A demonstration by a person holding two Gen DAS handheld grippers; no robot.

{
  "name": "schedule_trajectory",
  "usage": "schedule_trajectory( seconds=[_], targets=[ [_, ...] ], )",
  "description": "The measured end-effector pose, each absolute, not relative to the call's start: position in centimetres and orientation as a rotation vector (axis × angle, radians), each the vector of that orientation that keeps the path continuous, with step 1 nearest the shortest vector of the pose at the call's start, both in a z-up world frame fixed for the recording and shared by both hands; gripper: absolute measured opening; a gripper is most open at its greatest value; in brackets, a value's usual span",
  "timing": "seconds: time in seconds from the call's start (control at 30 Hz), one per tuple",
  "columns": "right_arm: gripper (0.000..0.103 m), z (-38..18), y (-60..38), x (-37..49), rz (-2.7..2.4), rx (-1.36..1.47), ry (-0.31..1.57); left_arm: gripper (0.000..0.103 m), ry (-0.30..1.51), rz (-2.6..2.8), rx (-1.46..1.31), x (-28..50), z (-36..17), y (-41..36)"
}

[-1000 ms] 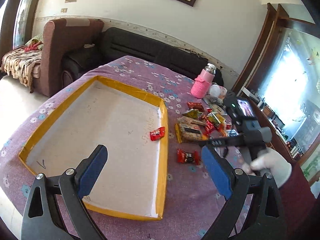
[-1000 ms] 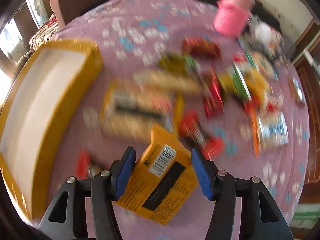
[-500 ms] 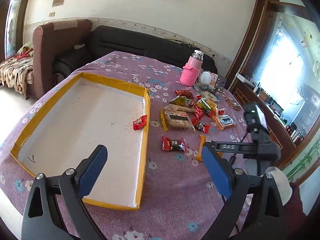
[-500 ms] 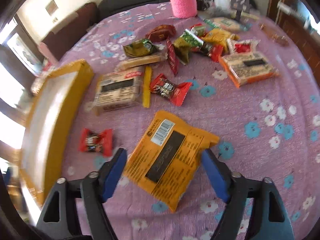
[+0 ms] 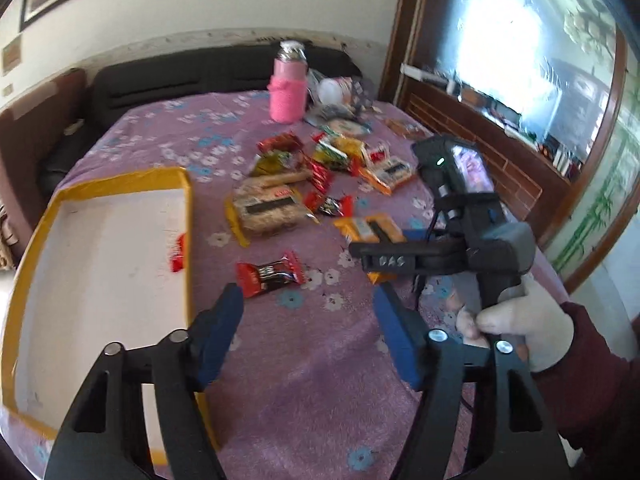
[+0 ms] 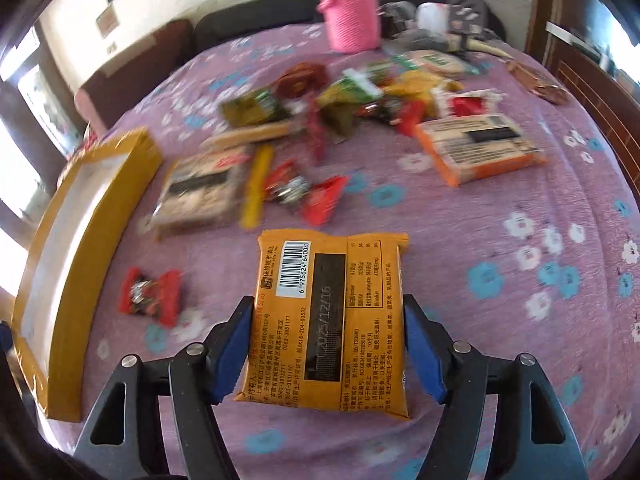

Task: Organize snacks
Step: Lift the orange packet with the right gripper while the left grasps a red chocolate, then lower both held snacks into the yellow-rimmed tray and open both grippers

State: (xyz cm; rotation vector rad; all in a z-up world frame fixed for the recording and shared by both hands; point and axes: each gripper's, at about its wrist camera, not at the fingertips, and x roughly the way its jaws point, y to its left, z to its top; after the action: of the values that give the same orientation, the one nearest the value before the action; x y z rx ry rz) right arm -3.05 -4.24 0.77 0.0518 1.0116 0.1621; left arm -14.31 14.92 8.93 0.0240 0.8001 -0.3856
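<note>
An orange snack packet (image 6: 332, 320), barcode side up, lies flat on the purple flowered cloth between the fingers of my right gripper (image 6: 328, 320). The jaws are closing and the pads stand right at its long edges; the packet shows no buckling. My left gripper (image 5: 308, 308) hovers over bare cloth with its jaws closing and nothing between them. A red-and-black candy (image 5: 270, 276) lies just beyond its left fingertip. The yellow-rimmed white tray (image 5: 120, 184) sits to the left and holds one red candy (image 5: 178, 254). A gloved hand (image 5: 520, 320) holds the right gripper's handle.
A pile of mixed snack packets (image 5: 320, 168) fills the middle of the table, with a cracker pack (image 5: 268, 212) nearest the tray. A pink bottle (image 5: 288, 92) stands at the far edge. A dark sofa lies behind the table and a wooden cabinet stands at the right.
The left view has swung right from the tray toward the snacks and its jaws have narrowed. The right gripper let the orange packet down; it now lies square between the fingers, not diagonal.
</note>
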Motion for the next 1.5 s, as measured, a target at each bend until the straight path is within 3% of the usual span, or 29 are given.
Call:
schedule_trajectory(
  seconds=[0.17,0.43,0.53,0.63,0.87,0.9,0.93,1.1,1.5],
  targets=[
    [0.072,0.8,-6.1,-3.1,0.217,0.109,0.906,0.065,0.915,-0.403,0.131,-9.8,6.2,12.3],
    [0.072,0.9,-6.0,-3.0,0.226,0.113,0.910,0.065,1.053,-0.398,0.246,-4.3,2.8,11.3],
    [0.072,0.8,-6.7,-2.9,0.240,0.160,0.914,0.035,1.116,-0.417,0.255,-4.2,1.7,11.1],
    [0.072,0.8,-6.7,-2.9,0.240,0.162,0.915,0.034,1.120,-0.426,0.279,-5.0,1.9,10.5],
    [0.072,0.8,-6.7,-3.1,0.238,0.172,0.906,0.035,1.081,-0.381,0.254,-5.1,1.6,9.7],
    [0.072,0.8,-6.7,-3.1,0.238,0.175,0.905,0.031,1.075,-0.371,0.257,-5.2,1.6,9.7],
    [0.072,0.8,-6.7,-3.1,0.239,0.176,0.904,0.021,1.070,-0.371,0.251,-5.3,1.7,9.6],
    [0.071,0.7,-7.0,-3.2,0.243,0.199,0.894,0.021,1.019,-0.357,0.125,-7.1,2.9,11.3],
    [0.071,4.5,-5.7,-5.7,0.320,0.227,0.755,0.022,0.785,-0.162,-0.190,-14.8,10.0,25.6]
  ],
)
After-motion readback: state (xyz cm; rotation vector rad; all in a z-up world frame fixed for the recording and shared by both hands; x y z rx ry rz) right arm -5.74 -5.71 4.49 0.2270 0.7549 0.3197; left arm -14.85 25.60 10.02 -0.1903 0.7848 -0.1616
